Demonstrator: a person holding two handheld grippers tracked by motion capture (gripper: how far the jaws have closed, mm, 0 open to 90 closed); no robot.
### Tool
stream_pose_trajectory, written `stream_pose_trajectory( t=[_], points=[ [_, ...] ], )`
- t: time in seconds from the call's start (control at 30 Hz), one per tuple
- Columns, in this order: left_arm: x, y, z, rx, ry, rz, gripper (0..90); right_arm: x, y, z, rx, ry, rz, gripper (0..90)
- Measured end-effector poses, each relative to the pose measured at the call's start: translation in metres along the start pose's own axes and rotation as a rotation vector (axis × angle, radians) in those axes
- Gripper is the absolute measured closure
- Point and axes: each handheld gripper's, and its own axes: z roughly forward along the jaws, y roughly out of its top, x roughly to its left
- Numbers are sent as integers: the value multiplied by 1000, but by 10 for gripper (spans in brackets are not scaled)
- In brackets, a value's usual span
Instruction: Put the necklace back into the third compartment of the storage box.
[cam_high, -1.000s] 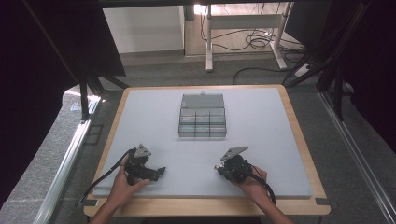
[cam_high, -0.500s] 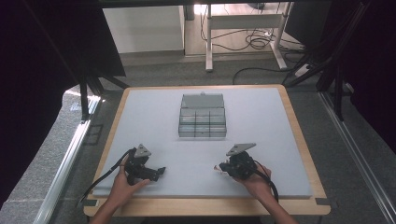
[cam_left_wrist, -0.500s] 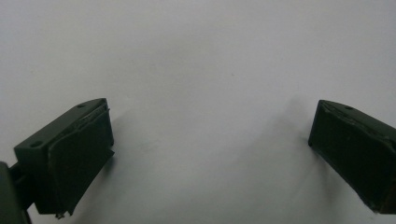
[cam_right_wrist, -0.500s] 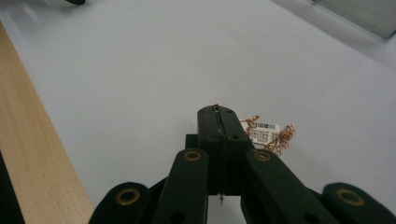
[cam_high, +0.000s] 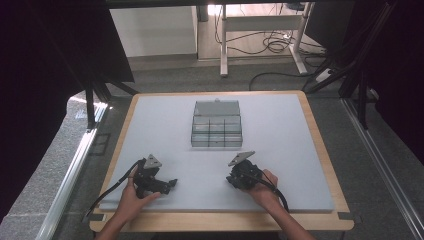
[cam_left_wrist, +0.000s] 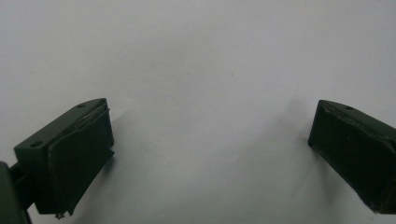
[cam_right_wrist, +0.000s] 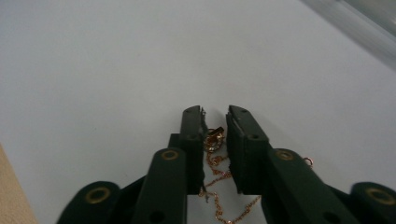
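A thin gold chain with a small pendant lies between the jaws of my right gripper, which are closed down on it, just above the white table top. In the high view the right gripper sits near the front of the table, right of centre, held by a hand. My left gripper rests at the front left. Its jaws stand wide open in the left gripper view, with bare white surface between them.
A clear plastic compartment box with its lid raised stands at the middle back of the white table top. A wooden rim frames the table. Dark stands and cables stand on the floor beyond.
The right gripper shifted slightly right and then back left. The left gripper stayed put.
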Motion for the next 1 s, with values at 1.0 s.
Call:
stream_pose_trajectory(
  t=[1.0],
  points=[
    [0,0,0,0,0,0,0,-5,1,-10,-39,19,29,880]
  ],
)
